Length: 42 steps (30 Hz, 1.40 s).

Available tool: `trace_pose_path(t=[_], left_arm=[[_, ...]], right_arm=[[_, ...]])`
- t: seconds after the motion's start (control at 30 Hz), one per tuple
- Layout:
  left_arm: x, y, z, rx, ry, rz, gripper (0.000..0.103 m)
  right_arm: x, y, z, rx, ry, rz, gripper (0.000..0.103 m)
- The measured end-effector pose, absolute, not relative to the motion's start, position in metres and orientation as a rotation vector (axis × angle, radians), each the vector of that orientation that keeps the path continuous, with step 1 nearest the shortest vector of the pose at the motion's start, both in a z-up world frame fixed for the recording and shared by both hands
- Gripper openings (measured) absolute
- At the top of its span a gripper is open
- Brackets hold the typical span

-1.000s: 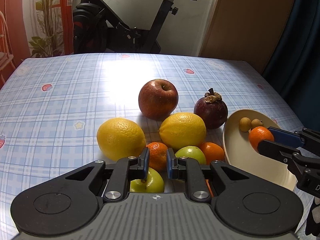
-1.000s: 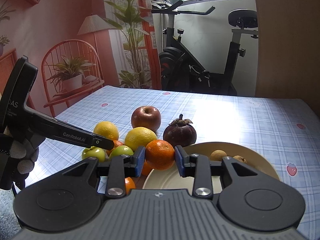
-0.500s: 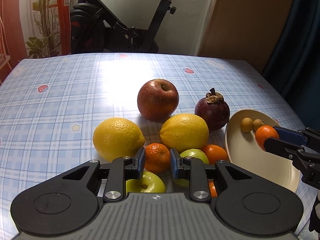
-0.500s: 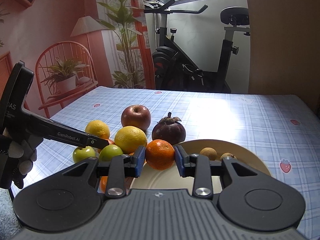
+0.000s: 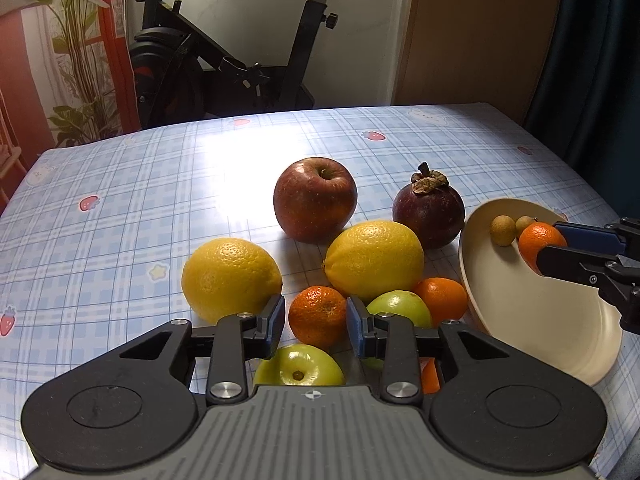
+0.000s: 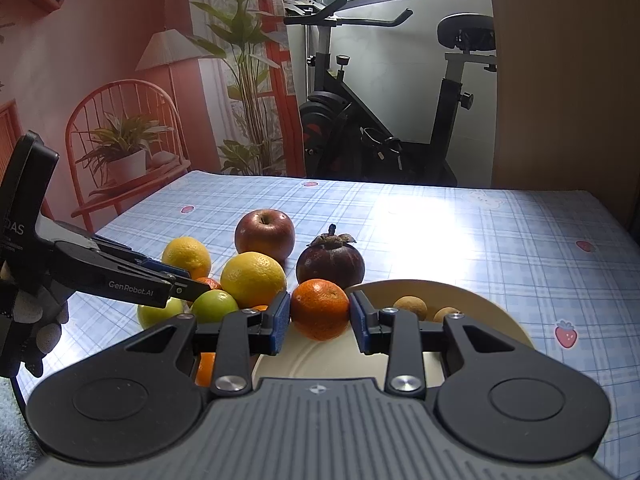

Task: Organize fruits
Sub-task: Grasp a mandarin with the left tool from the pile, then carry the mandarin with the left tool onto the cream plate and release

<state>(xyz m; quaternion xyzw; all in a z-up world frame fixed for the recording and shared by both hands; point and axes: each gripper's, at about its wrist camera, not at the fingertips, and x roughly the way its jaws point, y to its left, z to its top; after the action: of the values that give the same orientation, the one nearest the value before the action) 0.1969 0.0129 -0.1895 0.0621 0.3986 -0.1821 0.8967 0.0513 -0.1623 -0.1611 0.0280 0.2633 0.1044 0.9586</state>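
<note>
1. Your bench [image 5: 120, 184] wears a blue checked cloth with small strawberry prints; an exercise bike [image 6: 384, 128] and a leafy plant [image 6: 244, 64] stand behind it.
2. Your left gripper [image 5: 315, 326] has just been opening its fingers; they now stand a little spread with a small mandarin [image 5: 318, 316] showing in the gap beyond the blue pads. The pads do not press on it.
3. Below those fingers lies a green apple [image 5: 298, 366]; just right of the right finger sits a second green apple [image 5: 400, 306], with another orange [image 5: 442, 298] beside it.
4. Ahead of the left fingers, two lemons [image 5: 231, 278] [image 5: 374, 264] flank the mandarin; farther on stand a red apple [image 5: 315, 198] and a dark mangosteen [image 5: 429, 214].
5. Your right gripper [image 6: 320, 317] has its fingers pinching an orange [image 6: 320, 308] above the near part of a cream plate [image 6: 496, 320].
6. Two small brown fruits [image 6: 410, 306] [image 6: 446, 314] lie on the plate just beyond the right finger.
</note>
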Motion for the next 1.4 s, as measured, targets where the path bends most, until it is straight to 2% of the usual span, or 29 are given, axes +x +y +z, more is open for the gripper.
trace_pose_path(t=[1.03, 1.13, 1.2, 1.4], left_arm=[[0.218, 0.032, -0.204, -0.104, 0.912, -0.428, 0.043], [0.218, 0.033, -0.205, -0.11, 0.913, -0.431, 0.042], [0.218, 0.034, -0.205, -0.124, 0.91, -0.442, 0.037], [0.208, 0.034, -0.199, -0.105, 0.872, -0.416, 0.036]], right_arm=[[0.054, -0.168, -0.165, 0.065, 0.548, 0.188, 0.035], [0.055, -0.169, -0.166, 0.066, 0.552, 0.185, 0.035], [0.054, -0.168, -0.166, 0.065, 0.553, 0.185, 0.035], [0.055, -0.168, -0.166, 0.063, 0.553, 0.184, 0.035]])
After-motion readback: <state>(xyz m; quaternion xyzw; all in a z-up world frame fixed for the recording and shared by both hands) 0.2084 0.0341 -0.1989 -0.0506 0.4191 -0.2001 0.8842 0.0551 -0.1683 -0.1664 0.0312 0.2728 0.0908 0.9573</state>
